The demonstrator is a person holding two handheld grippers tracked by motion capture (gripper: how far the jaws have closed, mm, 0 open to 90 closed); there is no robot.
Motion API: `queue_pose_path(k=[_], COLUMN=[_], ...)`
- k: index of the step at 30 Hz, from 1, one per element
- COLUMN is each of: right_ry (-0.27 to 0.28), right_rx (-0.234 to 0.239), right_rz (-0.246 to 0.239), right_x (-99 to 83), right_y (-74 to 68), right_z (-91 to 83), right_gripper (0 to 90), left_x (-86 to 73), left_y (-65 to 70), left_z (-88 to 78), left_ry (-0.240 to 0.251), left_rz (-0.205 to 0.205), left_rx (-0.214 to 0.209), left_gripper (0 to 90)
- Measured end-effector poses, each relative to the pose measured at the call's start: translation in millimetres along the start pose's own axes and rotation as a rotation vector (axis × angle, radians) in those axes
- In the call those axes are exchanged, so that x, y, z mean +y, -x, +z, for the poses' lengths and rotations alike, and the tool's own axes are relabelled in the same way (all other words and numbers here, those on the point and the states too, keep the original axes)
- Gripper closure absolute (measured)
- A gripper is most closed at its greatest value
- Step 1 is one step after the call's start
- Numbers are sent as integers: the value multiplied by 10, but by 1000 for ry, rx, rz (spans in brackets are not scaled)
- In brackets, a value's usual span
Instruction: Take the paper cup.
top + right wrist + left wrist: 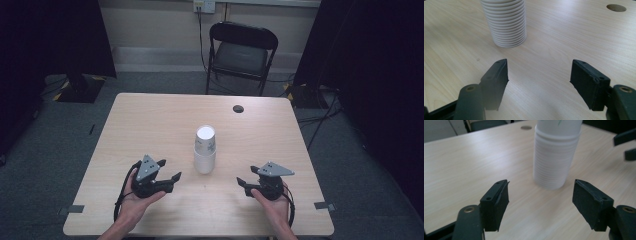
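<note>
The left claw (169,175) rests in the person's left hand (136,197) near the front of the desk (150,120), its jaws spread apart with nothing between them. The right claw (244,183), in the right hand (270,200), also stands open and empty, its jaws pointing toward the middle of the desk. Between the two claws, a little farther from the person and touched by neither, stands the stack of white cups (205,149), upside down on the wood.

The desk is pale, light-grained wood with rounded corners and a dark round cable hole (238,108) near its far edge. Behind it stands a black folding chair (241,52) on grey carpet, a cable hanging down the cream wall beside it, and dark curtains on either side.

The stack is tall and slightly tapered. Its lower part shows many closely nested rims as fine ridges (551,165); the top cup is smooth, with small green print.
</note>
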State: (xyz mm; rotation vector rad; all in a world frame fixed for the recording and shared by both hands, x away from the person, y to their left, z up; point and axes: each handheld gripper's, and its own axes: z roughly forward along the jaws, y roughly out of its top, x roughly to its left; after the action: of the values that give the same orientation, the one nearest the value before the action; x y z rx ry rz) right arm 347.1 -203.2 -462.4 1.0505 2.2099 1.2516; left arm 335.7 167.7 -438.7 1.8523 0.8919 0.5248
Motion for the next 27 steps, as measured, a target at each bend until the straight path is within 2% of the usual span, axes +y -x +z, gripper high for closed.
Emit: queue_pose_path(k=[2,3,4,7,10,11,14,16,17,20,23,25,27], right_ry=[0,-3,-6,-5,-8,-7,-7,-11,-11,-9,-12,-18,-18], right_rx=[19,22,27,35,41,41,43,42,41,40,38,40,43], right_rz=[5,10,8,14,14,13,8,9,9,11,10,10,13], right_x=[4,3,3,4,3,3,3,1,0,-4,-4,-6,-7], right_y=[9,10,15,17,10,6,3,8,11,17,13,12,7], right_z=[16,22,23,16,4,4,5,10,11,21,29,30,26], right_gripper=[309,309,309,313,311,310,298,292,286,266,234,226,216], left_x=[47,47,86,142,300,300,441,469,515,582,641,688,754], left_y=[3,3,25,56,59,59,44,32,-3,-51,-65,-61,-84], left_z=[30,30,62,107,181,181,266,288,334,399,432,454,529], left_ry=[-6,-6,-1,-12,24,24,45,53,75,75,85,81,72], left_rz=[-8,-8,-1,18,24,24,28,24,1,-20,-19,21,16], left_rx=[-53,-53,-84,-87,-101,-101,-98,-98,-107,-126,-131,-125,-149], left_gripper=[264,249,249,227,224,222,196,183,178,162,171,195,190])
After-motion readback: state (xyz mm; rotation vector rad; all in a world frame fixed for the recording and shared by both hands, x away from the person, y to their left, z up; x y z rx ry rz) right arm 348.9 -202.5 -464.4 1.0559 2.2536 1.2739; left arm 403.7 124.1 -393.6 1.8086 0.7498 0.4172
